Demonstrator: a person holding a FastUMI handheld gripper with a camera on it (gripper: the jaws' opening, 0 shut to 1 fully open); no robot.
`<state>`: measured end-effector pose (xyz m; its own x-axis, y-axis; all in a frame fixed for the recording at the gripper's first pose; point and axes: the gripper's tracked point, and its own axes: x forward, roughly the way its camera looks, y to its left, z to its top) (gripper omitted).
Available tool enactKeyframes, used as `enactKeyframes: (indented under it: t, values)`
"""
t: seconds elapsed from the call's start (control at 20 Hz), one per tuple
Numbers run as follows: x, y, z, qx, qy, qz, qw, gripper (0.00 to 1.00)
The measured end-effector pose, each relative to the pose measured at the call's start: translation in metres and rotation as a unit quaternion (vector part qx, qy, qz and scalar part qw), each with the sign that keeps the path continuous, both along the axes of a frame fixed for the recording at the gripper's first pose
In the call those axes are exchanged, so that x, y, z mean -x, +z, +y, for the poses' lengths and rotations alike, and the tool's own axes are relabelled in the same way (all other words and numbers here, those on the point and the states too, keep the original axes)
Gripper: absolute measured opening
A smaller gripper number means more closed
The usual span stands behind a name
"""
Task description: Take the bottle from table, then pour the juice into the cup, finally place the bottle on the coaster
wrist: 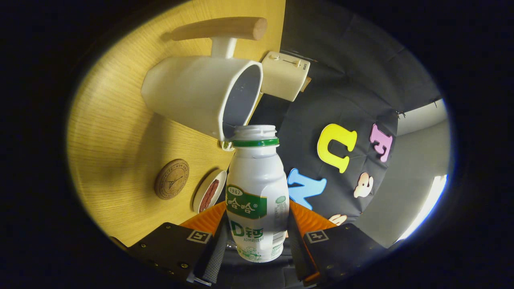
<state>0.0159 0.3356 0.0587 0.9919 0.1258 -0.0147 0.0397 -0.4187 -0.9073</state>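
Gripper view: the gripper [257,237] has both fingers clamped on the lower body of a small white yogurt-drink bottle [257,192], one finger on each side of it. The bottle has a green neck ring and a green label, the cap is off, and its open mouth sits right at the rim of the white cup [200,94], touching or nearly so; I cannot tell which. The view is rolled hard, so the wooden table [116,132] stands like a wall beside the bottle, meaning the bottle is tipped toward the cup. The cup has a white stub with a wooden rod handle [221,29] on the far side from the bottle. No juice stream is visible, and what shows of the cup's inside looks empty.

Progress, as a judgement: the take step is done since the bottle is off the table and held. Pouring is just starting or about to start. Left: finish the pour, right the bottle, and set it on the round cork coaster [172,179], which lies bare on the table beside the bottle, nearer the fingers than the cup.

Counts: one bottle, one cup, one coaster, one small white dish [209,190] with something dark red in it between coaster and bottle, and one cream toaster [283,76] beyond the cup.
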Motion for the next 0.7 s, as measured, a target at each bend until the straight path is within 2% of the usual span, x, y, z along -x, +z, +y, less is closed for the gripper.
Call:
enactKeyframes:
  t: [0.7]
  values:
    - [0.0004,-0.0005,0.0006,-0.006,0.004,0.002,1.0,0.7]
